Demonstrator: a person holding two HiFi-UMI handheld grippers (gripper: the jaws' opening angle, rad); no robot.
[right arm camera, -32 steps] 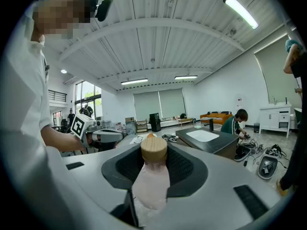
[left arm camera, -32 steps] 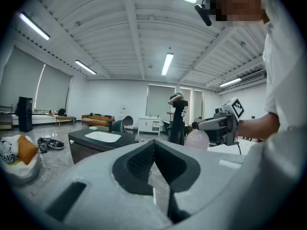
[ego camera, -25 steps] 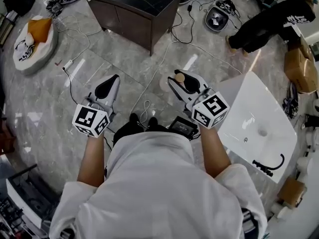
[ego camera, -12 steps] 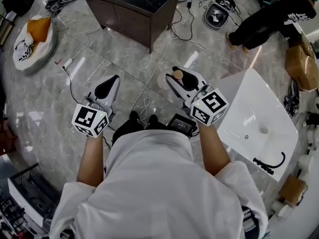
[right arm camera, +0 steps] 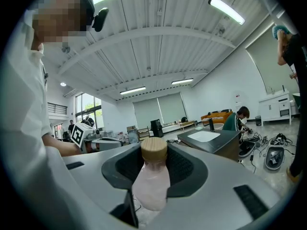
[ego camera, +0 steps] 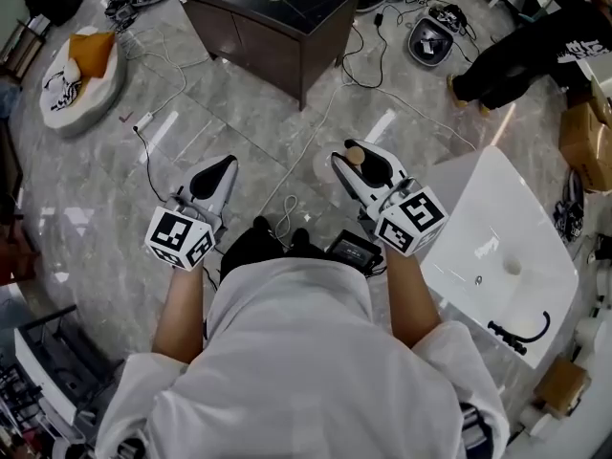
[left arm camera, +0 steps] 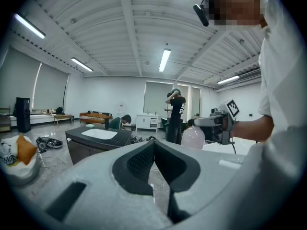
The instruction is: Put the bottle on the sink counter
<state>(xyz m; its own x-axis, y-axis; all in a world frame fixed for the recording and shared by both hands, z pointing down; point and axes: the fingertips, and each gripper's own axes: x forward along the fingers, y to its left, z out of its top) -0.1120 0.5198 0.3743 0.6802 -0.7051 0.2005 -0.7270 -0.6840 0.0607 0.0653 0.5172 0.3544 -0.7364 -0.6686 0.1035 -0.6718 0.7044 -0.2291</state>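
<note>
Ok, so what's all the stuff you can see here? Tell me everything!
bottle: one, pale pink with a tan cap, between the right gripper's jaws
sink counter: one, white, at the person's right
tap: one, black, on the sink counter
cabinet: one, dark with a white basin top, ahead
cushion: one, round, white, with an orange thing on it, far left
cables: several, white and black, on the floor
cardboard box: one, brown, right edge
other person: one, in black, top right
left hand-held gripper: one, white, shut, empty
right hand-held gripper: one, white, shut on the bottle
</note>
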